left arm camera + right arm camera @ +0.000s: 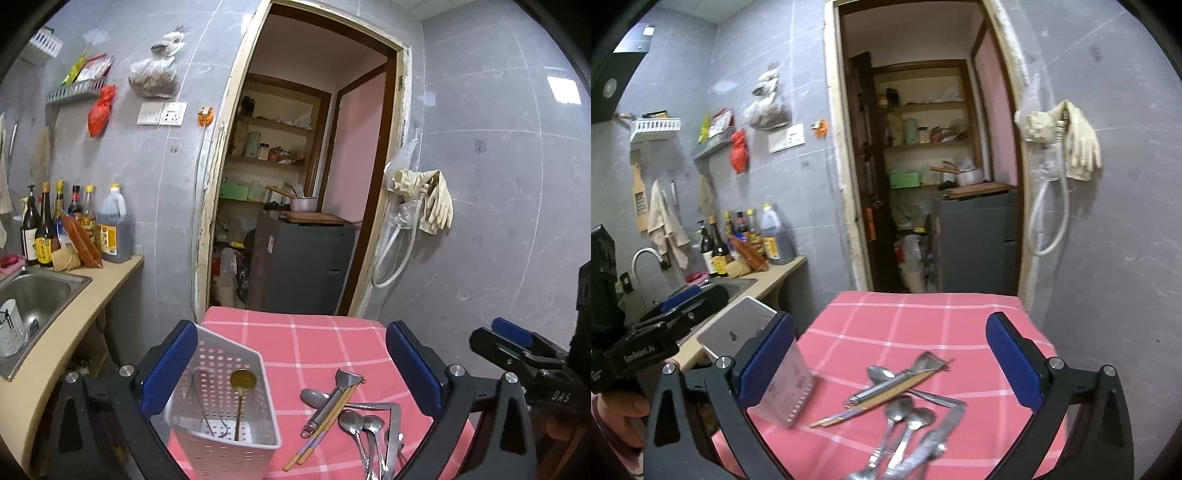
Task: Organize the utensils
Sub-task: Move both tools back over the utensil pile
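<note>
A: Left wrist: left gripper (291,369) spread wide, white holder (221,410) just inside its left finger, utensil pile (351,417) on the pink cloth (314,332).

B: Right gripper (890,363) gapes too, grasping nothing; pile sits between its fingers, below.

the far half of the pink checked tablecloth (314,332) lay bare, open to approach from the doorway side. near the left edge the white perforated holder (221,406) stood as an obstacle, and the utensil pile (351,413) crowded the near right part.
</note>
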`<action>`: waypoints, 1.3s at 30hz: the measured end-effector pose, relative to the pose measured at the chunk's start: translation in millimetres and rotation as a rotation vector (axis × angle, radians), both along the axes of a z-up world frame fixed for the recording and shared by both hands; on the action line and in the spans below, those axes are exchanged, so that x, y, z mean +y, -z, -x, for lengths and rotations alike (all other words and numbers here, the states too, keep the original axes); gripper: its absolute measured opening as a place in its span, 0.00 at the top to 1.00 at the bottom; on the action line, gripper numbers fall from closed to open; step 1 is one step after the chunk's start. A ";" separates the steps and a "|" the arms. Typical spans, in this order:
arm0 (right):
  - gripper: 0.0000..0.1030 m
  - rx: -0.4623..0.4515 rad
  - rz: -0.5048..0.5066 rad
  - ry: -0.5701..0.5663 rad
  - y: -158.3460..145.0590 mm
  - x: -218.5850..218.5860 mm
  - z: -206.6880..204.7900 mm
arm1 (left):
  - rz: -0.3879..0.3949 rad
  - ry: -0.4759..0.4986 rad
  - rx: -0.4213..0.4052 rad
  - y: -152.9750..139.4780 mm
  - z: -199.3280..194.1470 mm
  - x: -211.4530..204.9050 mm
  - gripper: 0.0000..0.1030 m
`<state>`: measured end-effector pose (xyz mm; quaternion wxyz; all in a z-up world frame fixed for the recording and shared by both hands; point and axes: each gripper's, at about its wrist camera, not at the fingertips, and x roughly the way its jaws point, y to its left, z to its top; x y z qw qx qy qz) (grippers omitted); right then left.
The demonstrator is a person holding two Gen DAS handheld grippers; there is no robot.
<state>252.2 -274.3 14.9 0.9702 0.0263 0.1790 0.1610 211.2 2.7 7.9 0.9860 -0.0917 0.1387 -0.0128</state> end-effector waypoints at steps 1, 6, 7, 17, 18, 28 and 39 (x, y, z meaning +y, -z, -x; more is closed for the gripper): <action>0.01 -0.001 0.001 0.013 1.1 -6.2 1.3 | -0.007 0.003 -0.003 -0.3 -0.2 -3.7 0.00; 0.01 0.008 0.012 0.076 9.5 -32.9 3.9 | -0.058 0.040 -0.003 0.9 -2.2 -29.0 0.00; 0.01 0.009 0.014 0.084 10.9 -36.6 4.0 | -0.065 0.046 -0.005 0.8 -2.9 -33.2 0.00; 0.01 0.074 0.023 0.138 44.8 -81.0 -12.7 | -0.109 0.073 0.021 23.1 -13.7 -76.5 0.00; 0.01 0.085 0.021 0.138 49.6 -84.3 -15.5 | -0.108 0.070 0.032 28.4 -15.5 -81.4 0.00; 0.01 0.325 -0.047 0.005 129.1 -108.9 -68.5 | -0.113 0.136 0.249 86.5 -35.3 -111.3 0.00; 0.41 0.470 -0.108 -0.171 191.0 -80.6 -108.7 | 0.057 0.191 0.479 142.8 -70.7 -108.7 0.21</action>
